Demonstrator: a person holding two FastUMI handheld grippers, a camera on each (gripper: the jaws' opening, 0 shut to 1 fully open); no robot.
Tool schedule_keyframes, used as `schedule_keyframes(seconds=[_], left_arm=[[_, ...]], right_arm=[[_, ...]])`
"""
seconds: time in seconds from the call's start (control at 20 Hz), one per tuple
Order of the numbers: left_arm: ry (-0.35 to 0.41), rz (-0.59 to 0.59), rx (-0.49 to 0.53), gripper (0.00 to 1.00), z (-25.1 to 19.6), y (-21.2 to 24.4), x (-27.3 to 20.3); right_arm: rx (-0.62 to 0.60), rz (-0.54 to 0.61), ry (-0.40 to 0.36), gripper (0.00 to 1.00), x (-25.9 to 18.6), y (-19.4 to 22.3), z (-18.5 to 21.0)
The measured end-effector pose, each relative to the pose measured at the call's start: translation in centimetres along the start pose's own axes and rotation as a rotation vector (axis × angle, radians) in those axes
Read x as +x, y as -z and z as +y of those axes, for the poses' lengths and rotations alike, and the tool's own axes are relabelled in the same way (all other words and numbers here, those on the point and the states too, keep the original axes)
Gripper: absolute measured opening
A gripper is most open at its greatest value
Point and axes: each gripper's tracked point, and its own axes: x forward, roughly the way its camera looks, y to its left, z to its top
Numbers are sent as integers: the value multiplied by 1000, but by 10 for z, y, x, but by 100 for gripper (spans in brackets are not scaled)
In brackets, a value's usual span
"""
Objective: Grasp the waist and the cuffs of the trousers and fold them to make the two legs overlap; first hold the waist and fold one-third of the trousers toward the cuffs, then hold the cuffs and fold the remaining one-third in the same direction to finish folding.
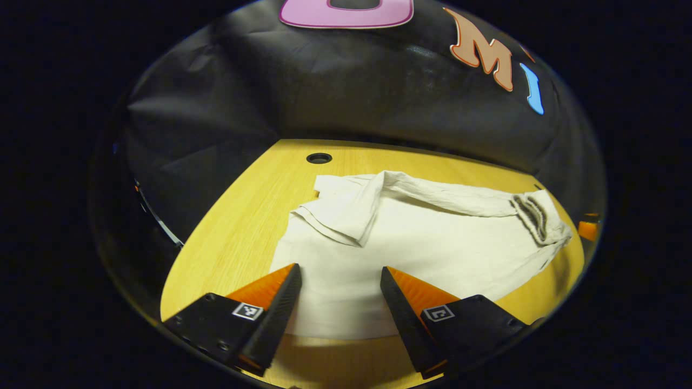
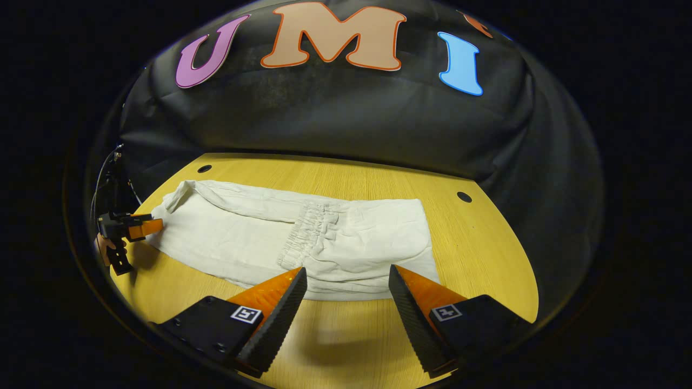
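We hover left gripper and right gripper, both wide, empty, over near edge of trousers, flat on table at 12, lining up grasp.

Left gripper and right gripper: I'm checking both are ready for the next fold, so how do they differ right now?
The left gripper has its fingertips over the trousers, near a turned-over flap; the right gripper has its fingertips at the trousers' near edge, close to the gathered waistband, mostly above the bare table. Both are open, holding nothing, and point across the cloth towards the booth's wall.
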Motion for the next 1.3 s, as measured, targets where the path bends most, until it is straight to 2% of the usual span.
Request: schedule_keyframes(seconds=[0.05,0.1,0.15,0.2,0.25,0.3,0.35,0.5,0.65,0.85,0.95,1.3], left_arm=[[-5,-20,-11,81,0,-7,2],[1,-5,-19,77,-12,-5,2],[10,3,-18,63,-19,-3,1],[24,-1,-26,54,-23,-4,2],[50,-5,-38,36,-29,-6,3],[53,-8,-60,25,-30,-6,2],[57,-13,-82,9,-31,-6,2],[94,-8,-194,0,-34,-8,-2],[83,8,-285,0,-33,-9,-6],[59,-79,-302,0,-40,-42,-27],[61,-116,-290,0,-51,-62,-37],[112,-213,-246,0,-112,-127,-57]], right_arm=[[5,-3,-2,98,-1,1,-1],[11,-3,-6,98,-3,1,-3],[15,-4,-7,98,-4,4,-4],[18,-4,-7,98,-5,5,-7],[22,-2,-7,98,-5,7,-10],[29,3,-7,98,-6,8,-14],[35,7,-7,98,-7,10,-17],[56,3,-6,98,-10,7,-24],[54,-28,-28,98,-14,0,-28],[8,-36,-71,98,-14,0,-41],[24,-52,-85,99,-13,-3,-52],[81,-69,-100,98,-14,-9,-89]])
